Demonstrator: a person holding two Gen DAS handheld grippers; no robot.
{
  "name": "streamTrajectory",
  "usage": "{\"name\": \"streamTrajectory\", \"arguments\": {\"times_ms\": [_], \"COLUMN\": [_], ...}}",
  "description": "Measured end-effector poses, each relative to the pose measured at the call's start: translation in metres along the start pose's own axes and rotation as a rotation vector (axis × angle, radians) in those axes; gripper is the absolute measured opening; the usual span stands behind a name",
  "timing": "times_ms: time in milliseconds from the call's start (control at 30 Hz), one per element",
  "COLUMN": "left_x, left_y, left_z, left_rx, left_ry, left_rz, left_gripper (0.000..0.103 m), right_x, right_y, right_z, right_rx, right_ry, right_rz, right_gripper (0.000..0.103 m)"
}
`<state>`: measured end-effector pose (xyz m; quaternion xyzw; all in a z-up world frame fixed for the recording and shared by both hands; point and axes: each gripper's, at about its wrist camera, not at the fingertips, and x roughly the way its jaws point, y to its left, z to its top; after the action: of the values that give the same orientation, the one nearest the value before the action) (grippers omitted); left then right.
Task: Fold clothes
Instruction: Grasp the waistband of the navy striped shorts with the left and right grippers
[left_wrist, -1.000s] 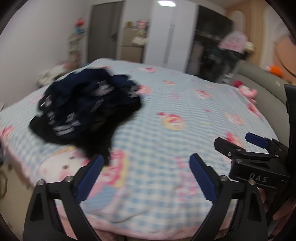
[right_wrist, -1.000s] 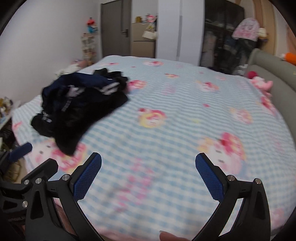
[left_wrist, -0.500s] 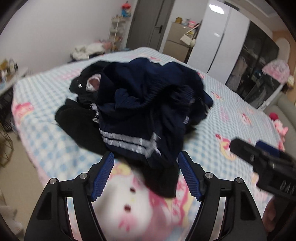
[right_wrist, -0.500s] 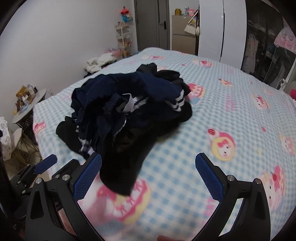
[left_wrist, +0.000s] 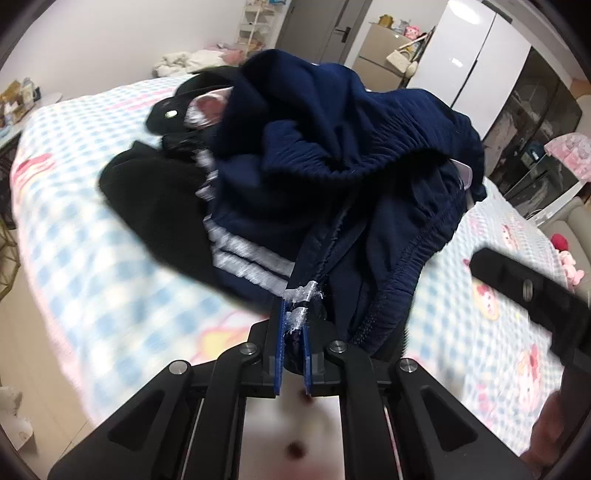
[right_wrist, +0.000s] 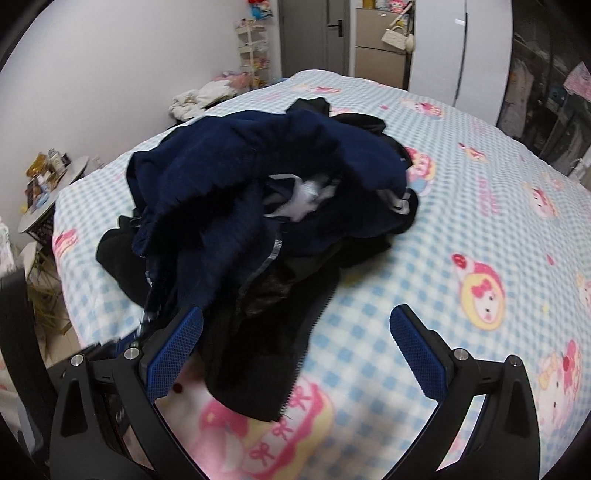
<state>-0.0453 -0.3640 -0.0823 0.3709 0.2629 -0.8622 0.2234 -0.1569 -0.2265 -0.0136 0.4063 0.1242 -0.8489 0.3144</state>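
1. Left gripper (left_wrist: 293, 325), low centre of the left wrist view, has its blue pads pinched on a white-trimmed edge of the navy garment (left_wrist: 332, 155); the fabric rises from the pads into the heap above.
2. Left of that garment, in the same view, a black garment (left_wrist: 159, 206) lies on the blue-and-white checked bedsheet (left_wrist: 74, 240), which carries pink cartoon prints.
3. At the right edge of the left wrist view, a black part of the other tool crosses the frame, blurred.
4. Right gripper (right_wrist: 295, 350), across the bottom of the right wrist view, stands wide with nothing between its blue pads (right_wrist: 417, 354); its left pad sits just beside the near edge of the clothes pile.
5. Navy and black clothes fill the centre-left of the right wrist view, heaped on the bedsheet (right_wrist: 480, 206).
6. Behind the bed, a grey door (right_wrist: 314, 37) stands at upper centre and white wardrobe doors (right_wrist: 461, 51) at upper right.
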Motion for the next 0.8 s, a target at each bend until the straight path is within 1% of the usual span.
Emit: {"name": "streamTrajectory", "arguments": {"times_ms": [100, 200, 300, 367, 433, 500, 567, 633, 667, 733, 767, 800], "left_x": [-0.013, -0.029, -0.041, -0.044, -0.046, -0.048, -0.055, -0.057, -0.058, -0.061, -0.062, -0.063], "left_y": [0.014, 0.027, 0.038, 0.039, 0.039, 0.037, 0.026, 0.015, 0.01, 0.0, -0.005, -0.01], "left_z": [-0.011, -0.019, -0.023, -0.022, -0.019, -0.017, -0.024, -0.033, -0.038, -0.047, -0.049, -0.052], "left_rx": [-0.018, -0.036, -0.067, -0.069, -0.066, -0.046, 0.0, 0.04, 0.055, 0.085, 0.098, 0.11], "left_ry": [-0.002, -0.027, -0.051, -0.052, -0.046, -0.038, -0.025, -0.01, -0.001, 0.017, 0.021, 0.026], "left_rz": [0.002, 0.037, 0.063, 0.065, 0.042, -0.005, -0.035, -0.055, -0.068, -0.093, -0.108, -0.123], "left_gripper": [0.007, 0.007, 0.007, 0.007, 0.007, 0.007, 0.007, 0.007, 0.007, 0.007, 0.007, 0.007], "right_x": [0.001, 0.003, 0.014, 0.022, 0.024, 0.026, 0.025, 0.023, 0.022, 0.021, 0.019, 0.018], "right_y": [0.007, 0.014, 0.017, 0.017, 0.019, 0.024, 0.031, 0.033, 0.032, 0.03, 0.027, 0.025], "right_z": [0.0, -0.001, -0.004, -0.006, -0.009, -0.012, -0.016, -0.018, -0.019, -0.021, -0.022, -0.024], "right_rx": [-0.004, -0.011, -0.011, 0.02, 0.057, 0.068, 0.059, 0.052, 0.049, 0.047, 0.048, 0.049], "right_ry": [-0.013, -0.022, 0.012, 0.043, 0.066, 0.081, 0.084, 0.078, 0.076, 0.069, 0.065, 0.06], "right_rz": [0.047, 0.086, 0.069, 0.097, 0.172, 0.228, 0.271, 0.284, 0.276, 0.262, 0.259, 0.255], "right_gripper": [0.103, 0.103, 0.103, 0.103, 0.103, 0.103, 0.103, 0.103, 0.102, 0.09, 0.068, 0.041]}}
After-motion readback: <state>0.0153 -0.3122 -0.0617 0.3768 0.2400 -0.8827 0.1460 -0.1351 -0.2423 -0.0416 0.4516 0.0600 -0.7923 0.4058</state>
